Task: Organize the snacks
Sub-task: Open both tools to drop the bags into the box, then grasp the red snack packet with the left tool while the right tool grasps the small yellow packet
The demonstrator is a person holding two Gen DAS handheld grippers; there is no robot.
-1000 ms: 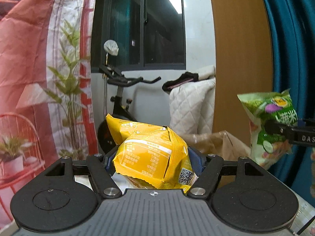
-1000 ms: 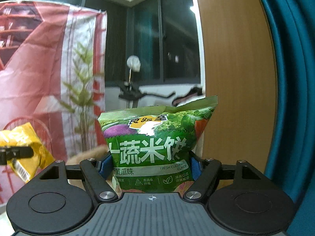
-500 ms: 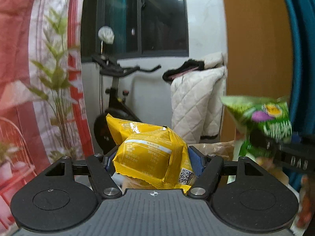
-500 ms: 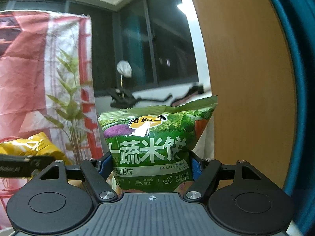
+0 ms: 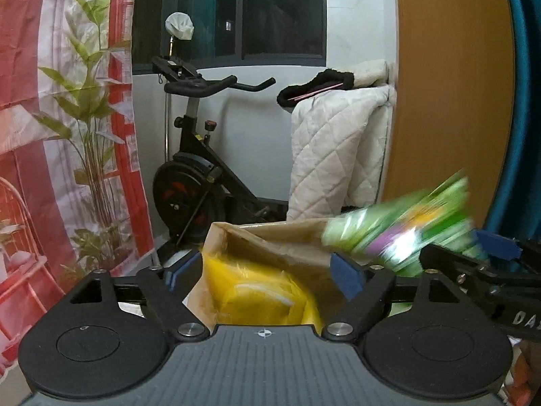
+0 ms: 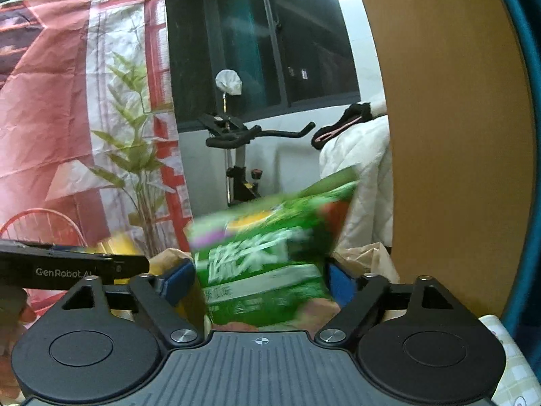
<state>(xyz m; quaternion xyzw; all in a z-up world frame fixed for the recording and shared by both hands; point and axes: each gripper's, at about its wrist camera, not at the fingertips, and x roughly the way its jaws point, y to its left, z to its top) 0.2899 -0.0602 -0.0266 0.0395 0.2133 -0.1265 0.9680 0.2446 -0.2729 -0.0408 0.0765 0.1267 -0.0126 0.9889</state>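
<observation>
In the left wrist view my left gripper (image 5: 265,272) stands open over a brown paper bag (image 5: 277,237). The yellow snack packet (image 5: 260,299) is blurred, loose between the fingers and dropping into the bag's mouth. In the right wrist view my right gripper (image 6: 260,280) is open too. The green snack packet (image 6: 267,264) is blurred and tilted between its blue pads, falling towards the bag (image 6: 368,258). The green packet (image 5: 399,233) and the right gripper (image 5: 487,264) also show at the right of the left wrist view.
An exercise bike (image 5: 196,176) and a white quilted cover (image 5: 338,149) stand behind the bag. A red printed backdrop (image 5: 50,135) hangs on the left. A wooden panel (image 6: 449,135) and a teal curtain (image 5: 520,101) are on the right. A checked tablecloth (image 6: 510,368) shows at lower right.
Both grippers have tipped down over the paper bag and opened. The yellow packet and the green packet have left the jaws and are falling.
</observation>
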